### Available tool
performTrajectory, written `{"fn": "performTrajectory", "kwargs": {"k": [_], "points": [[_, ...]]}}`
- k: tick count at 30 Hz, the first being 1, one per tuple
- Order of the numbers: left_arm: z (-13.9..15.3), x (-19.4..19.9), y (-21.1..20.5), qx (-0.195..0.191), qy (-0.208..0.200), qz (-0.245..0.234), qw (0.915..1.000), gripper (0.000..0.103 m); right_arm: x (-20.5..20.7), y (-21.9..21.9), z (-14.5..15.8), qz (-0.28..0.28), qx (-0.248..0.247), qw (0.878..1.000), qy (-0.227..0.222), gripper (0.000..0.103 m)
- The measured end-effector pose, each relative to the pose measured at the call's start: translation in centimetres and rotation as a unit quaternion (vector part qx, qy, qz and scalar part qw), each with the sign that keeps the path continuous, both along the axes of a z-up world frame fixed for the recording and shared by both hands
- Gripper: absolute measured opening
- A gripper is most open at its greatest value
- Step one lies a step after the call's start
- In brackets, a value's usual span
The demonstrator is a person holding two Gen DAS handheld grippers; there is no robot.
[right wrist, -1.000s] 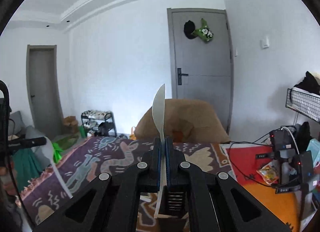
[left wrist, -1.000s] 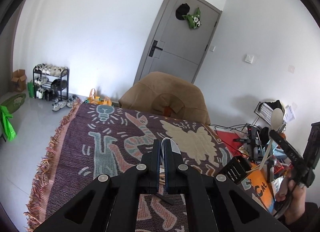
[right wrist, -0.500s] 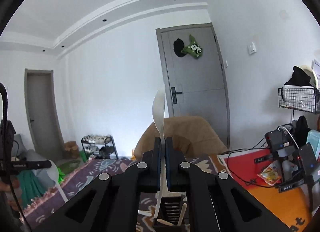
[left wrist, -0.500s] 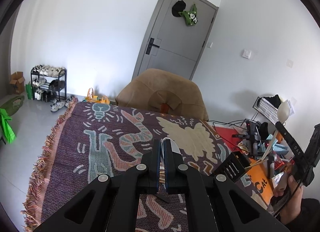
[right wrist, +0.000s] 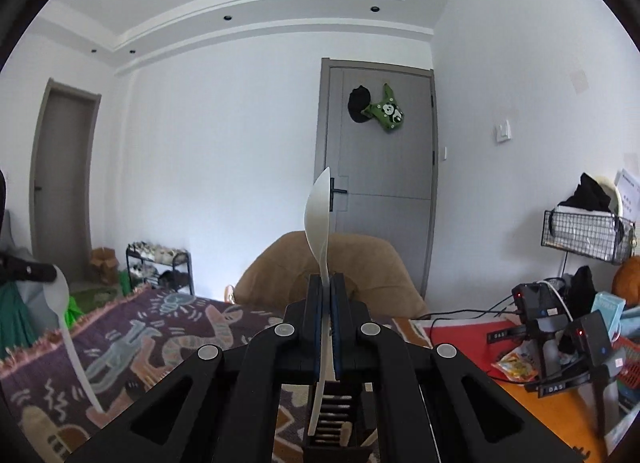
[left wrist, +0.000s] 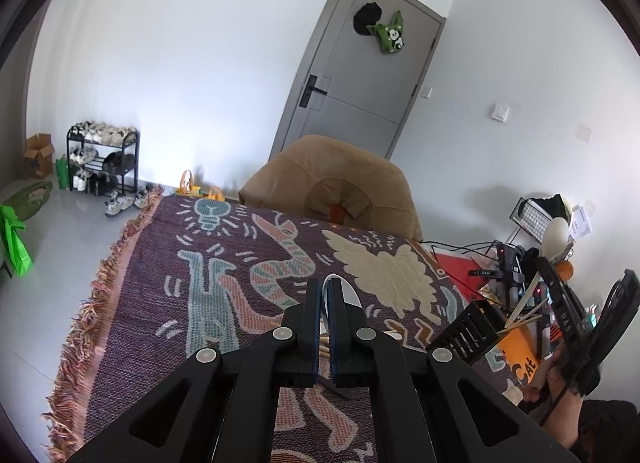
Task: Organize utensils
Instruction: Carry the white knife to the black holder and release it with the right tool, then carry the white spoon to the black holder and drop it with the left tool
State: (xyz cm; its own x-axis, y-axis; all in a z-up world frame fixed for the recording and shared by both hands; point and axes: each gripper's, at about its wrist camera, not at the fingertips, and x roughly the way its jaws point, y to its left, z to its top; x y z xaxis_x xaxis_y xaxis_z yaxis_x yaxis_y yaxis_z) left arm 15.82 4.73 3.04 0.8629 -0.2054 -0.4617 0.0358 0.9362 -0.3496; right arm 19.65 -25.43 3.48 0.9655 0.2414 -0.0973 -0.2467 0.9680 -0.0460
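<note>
The woven patterned cloth (left wrist: 160, 303) covers most of the table and gives me plenty of open room on my left, out to its fringed edge. The brown chair (left wrist: 340, 183) stands at the far side, well clear. The tight side is my right, where chargers and cables (right wrist: 552, 327) crowd the orange surface, so I should not swing out that way.

The black slotted holder (left wrist: 468, 331) stands near the right end of the cloth, directly below my right gripper (right wrist: 328, 303). That gripper is pressed together on the handle of a white spoon (right wrist: 318, 207), bowl up. The handle hangs down toward the holder's mouth, and I cannot tell whether its tip is already inside.

I judge the step in hand is seating this spoon. To do it well I would keep the handle close to upright, line it over a free compartment and lower it straight. I would let go only once the tip is past the rim, since the holder looks light enough to tip under a sideways push.

The wooden chopsticks (left wrist: 524, 319) already lean out of the holder toward the right, so I should come down beside them.

My left gripper (left wrist: 325, 303) hangs over the middle of the cloth, pinching a second white spoon (left wrist: 348, 293).
</note>
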Motion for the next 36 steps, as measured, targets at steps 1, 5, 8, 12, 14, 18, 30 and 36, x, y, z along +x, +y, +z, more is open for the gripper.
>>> {"fn": "performTrajectory", "kwargs": {"k": [1, 5, 8, 12, 14, 18, 30, 36], "points": [[-0.1, 0.0, 0.2, -0.002, 0.001, 0.001, 1.0000, 0.003, 0.0, 0.3, -0.2, -0.003, -0.009, 1.000, 0.000, 0.005], [-0.7, -0.1, 1.0, -0.010, 0.004, 0.005, 0.9999, 0.003, 0.4, 0.7, -0.7, -0.003, -0.024, 1.000, 0.010, 0.005], [-1.0, -0.1, 1.6, -0.014, 0.007, 0.009, 0.9998, 0.003, 0.3, 0.6, -0.7, 0.001, -0.031, 0.999, 0.024, 0.005], [-1.1, 0.2, 1.5, -0.015, 0.009, 0.007, 0.9998, 0.003, 0.0, 0.1, -0.6, 0.011, -0.035, 0.999, 0.038, 0.005], [-1.1, 0.4, 1.2, -0.016, 0.009, 0.003, 0.9998, 0.003, 0.1, 0.1, -0.5, 0.018, -0.040, 0.998, 0.052, 0.005], [-0.5, 0.5, 0.2, -0.013, -0.001, -0.008, 0.9999, 0.003, 0.1, -0.2, -0.6, 0.021, -0.045, 0.996, 0.080, 0.005], [2.1, 1.5, -4.1, 0.012, -0.023, -0.041, 0.9988, 0.003, -1.0, -3.5, 1.0, 0.008, 0.023, 0.993, 0.113, 0.054], [4.0, 2.6, -7.5, 0.035, -0.042, -0.060, 0.9967, 0.003, -3.1, -6.1, 1.9, 0.000, 0.063, 0.991, 0.115, 0.055]]}}
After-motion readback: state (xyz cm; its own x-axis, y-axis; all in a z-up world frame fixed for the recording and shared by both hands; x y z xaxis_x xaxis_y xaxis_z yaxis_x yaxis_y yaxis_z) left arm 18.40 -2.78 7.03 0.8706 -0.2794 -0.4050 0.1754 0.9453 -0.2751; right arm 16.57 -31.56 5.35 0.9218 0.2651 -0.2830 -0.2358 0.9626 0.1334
